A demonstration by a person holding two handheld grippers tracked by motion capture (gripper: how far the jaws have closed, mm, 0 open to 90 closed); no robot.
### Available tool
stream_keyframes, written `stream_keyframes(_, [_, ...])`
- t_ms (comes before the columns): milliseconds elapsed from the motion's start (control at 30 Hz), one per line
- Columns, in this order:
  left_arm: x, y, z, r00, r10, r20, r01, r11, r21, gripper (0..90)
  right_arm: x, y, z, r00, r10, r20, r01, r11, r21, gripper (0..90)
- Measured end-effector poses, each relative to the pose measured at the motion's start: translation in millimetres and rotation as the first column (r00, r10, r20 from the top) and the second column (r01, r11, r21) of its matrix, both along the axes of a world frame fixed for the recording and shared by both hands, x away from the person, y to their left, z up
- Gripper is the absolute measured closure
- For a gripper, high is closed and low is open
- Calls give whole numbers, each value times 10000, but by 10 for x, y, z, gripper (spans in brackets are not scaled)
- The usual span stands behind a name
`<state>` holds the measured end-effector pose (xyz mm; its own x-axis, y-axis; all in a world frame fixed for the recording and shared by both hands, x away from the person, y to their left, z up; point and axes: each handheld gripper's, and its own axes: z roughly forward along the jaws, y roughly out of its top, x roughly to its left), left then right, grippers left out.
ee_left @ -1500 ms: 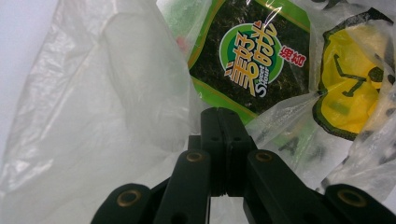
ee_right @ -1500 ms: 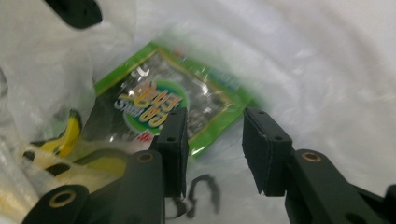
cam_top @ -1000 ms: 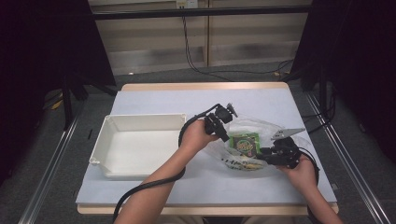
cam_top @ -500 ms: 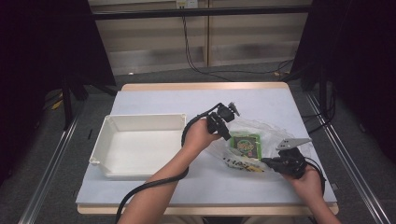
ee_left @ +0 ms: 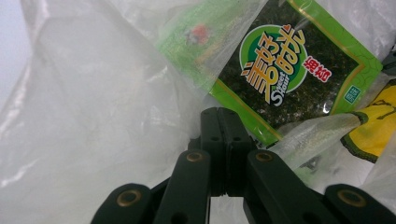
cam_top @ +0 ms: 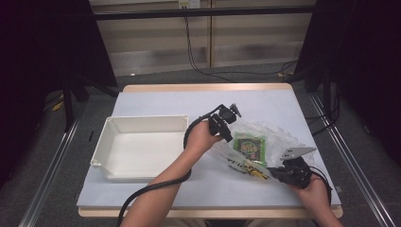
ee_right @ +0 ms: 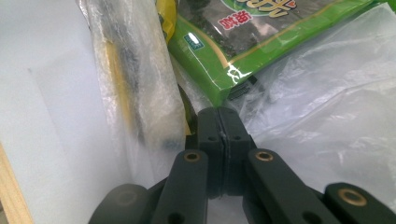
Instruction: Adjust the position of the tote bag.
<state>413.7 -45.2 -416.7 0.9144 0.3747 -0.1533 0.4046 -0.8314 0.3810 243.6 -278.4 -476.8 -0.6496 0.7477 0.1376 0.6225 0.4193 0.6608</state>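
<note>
A crinkled clear plastic bag lies on the table right of centre. Inside it are a green seaweed snack packet and a yellow-and-black wrapped item. My left gripper is at the bag's left edge, jaws shut on the film just below the green packet. My right gripper is at the bag's near right corner, jaws shut on the plastic. The green packet and the yellow item lie just beyond its tips.
An empty white tray sits on the left half of the pale table, a hand's width from the bag. The table's wooden front edge runs close by the right gripper. Cables trail from both grippers.
My right gripper has drawn back toward the table's front edge, pulling the bag's near corner with it. The left gripper has stayed at the bag's left edge.
</note>
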Motion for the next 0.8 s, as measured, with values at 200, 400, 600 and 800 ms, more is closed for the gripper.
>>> stream_keyframes(200, [-11,16,35,9999,-84,-141,80,9996,-280,876,16,5,28,9997,-159,174,160,9999,-20,797])
stream_keyframes(400, [-63,58,90,9994,-96,-324,68,9963,-861,812,64,1,152,9985,-309,447,300,9993,210,732])
stream_keyframes(600, [-225,63,160,9998,-189,-94,176,9922,-1236,734,120,33,280,9967,-387,718,362,9987,358,693])
stream_keyframes(800, [-372,51,207,9995,-304,54,308,9864,-1614,732,182,18,421,9939,-694,853,649,9965,535,692])
